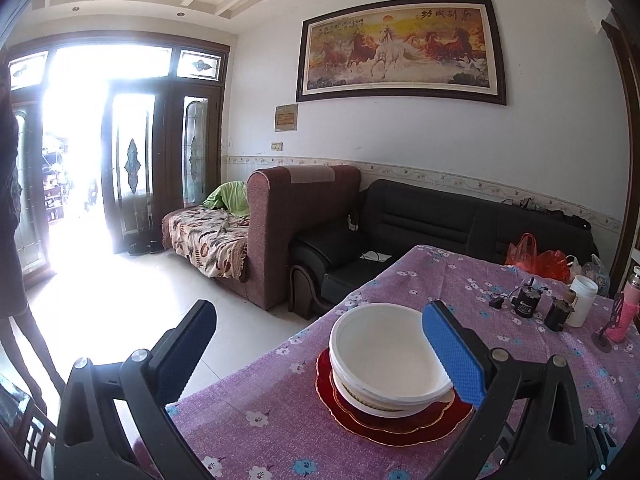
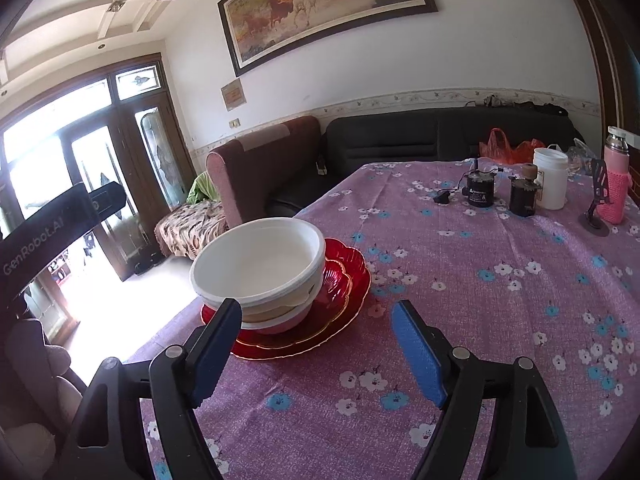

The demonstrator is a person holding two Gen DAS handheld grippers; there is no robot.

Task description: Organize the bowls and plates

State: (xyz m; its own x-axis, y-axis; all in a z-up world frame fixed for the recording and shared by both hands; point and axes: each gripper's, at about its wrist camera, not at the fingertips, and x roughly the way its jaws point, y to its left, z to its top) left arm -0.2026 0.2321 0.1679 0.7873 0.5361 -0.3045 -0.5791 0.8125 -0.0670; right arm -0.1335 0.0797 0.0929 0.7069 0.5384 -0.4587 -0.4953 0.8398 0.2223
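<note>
White bowls [image 1: 384,356] are nested in a stack on red scalloped plates [image 1: 400,424] near the left edge of the table with the purple flowered cloth [image 1: 280,420]. My left gripper [image 1: 332,354] is open and empty; its right finger [image 1: 452,352] is over the bowl rim and its left finger hangs past the table edge. In the right wrist view the bowl stack [image 2: 260,268] sits on the red plates [image 2: 344,300]. My right gripper [image 2: 320,352] is open and empty, just in front of the plates.
At the table's far right stand a white jar [image 2: 551,178], two small dark motors [image 2: 480,190], a pink-sleeved bottle [image 2: 616,184] and red bags [image 2: 508,146]. A brown sofa [image 1: 280,232] and black sofa [image 1: 420,224] stand beyond the table.
</note>
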